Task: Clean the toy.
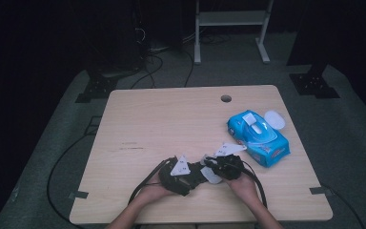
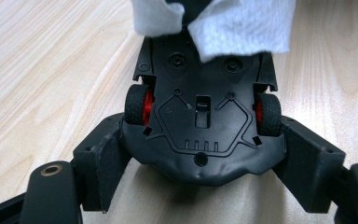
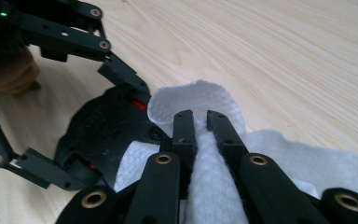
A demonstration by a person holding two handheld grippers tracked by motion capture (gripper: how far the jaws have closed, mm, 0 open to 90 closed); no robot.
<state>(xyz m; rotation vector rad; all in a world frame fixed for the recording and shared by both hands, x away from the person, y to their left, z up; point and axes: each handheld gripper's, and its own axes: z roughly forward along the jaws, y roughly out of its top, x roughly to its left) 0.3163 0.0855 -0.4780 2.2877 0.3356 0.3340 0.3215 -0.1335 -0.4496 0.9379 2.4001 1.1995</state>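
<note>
A black toy car (image 2: 203,133) with red wheel hubs lies belly-up, clamped at its sides by my left gripper (image 2: 205,154). My right gripper (image 3: 199,122) is shut on a white wet wipe (image 3: 214,172), which it presses onto the car's underside (image 3: 105,133). The wipe (image 2: 235,23) covers the far end of the car in the left gripper view. In the high view both grippers meet near the table's front edge: the left gripper (image 1: 183,177), the right gripper (image 1: 221,167), the wipe (image 1: 213,175) between them.
A blue pack of wet wipes (image 1: 258,137) with its white lid open lies on the right of the light wooden table (image 1: 171,119). A round cable hole (image 1: 226,98) is near the far edge. Cables trail from the grippers toward the front edge.
</note>
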